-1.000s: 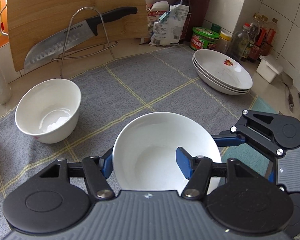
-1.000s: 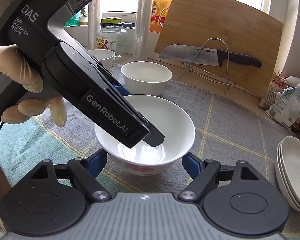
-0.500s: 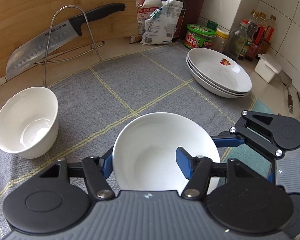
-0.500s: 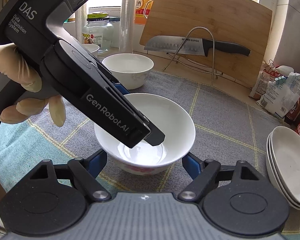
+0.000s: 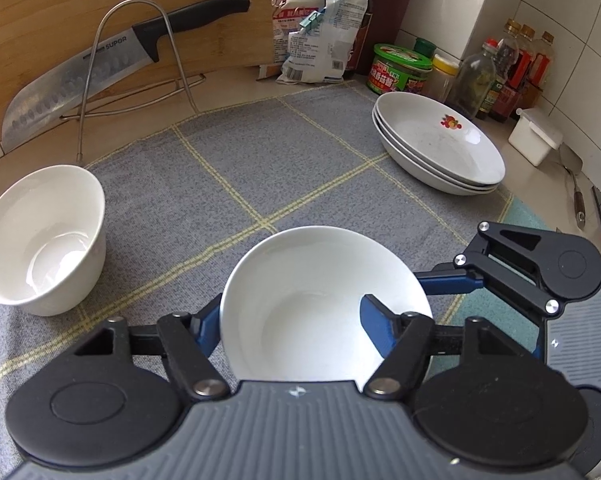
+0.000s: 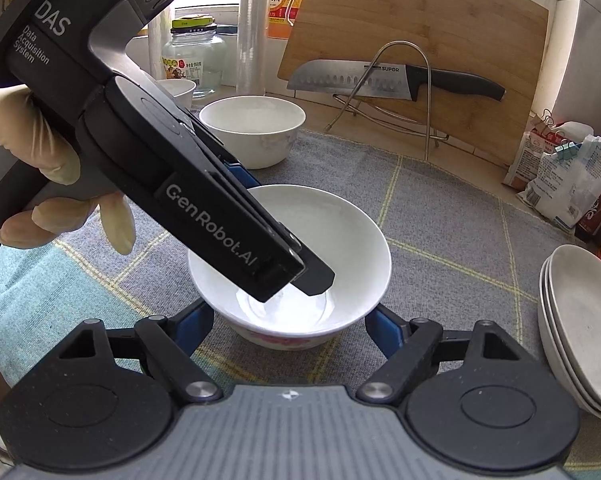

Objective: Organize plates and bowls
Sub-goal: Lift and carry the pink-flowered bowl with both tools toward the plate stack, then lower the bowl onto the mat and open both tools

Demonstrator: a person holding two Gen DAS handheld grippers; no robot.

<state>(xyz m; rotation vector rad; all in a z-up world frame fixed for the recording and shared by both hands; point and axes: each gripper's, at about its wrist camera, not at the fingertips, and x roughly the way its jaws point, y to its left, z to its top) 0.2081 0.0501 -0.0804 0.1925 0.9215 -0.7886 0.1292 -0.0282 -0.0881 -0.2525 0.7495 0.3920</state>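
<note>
Left claw (image 5: pixel 292 320), right claw (image 6: pixel 288 324): jaws just opening, bowl (image 5: pixel 320 280) between; tips hidden, contact unclear.

Knife (image 5: pixel 100 68) blade reads "SUPOR"; left gripper (image 6: pixel 236 220) reads "GenRobot.AI", "DAS".

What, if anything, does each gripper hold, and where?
Cannot tell: left gripper and right gripper straddle the near bowl, jaws have just been opening.

Knife (image 5: pixel 100 68) on wire rack (image 5: pixel 140 56) — wooden cutting board (image 6: pixel 420 40), grey checked cloth (image 5: pixel 280 168), sauce bottles (image 5: pixel 516 72)
</note>
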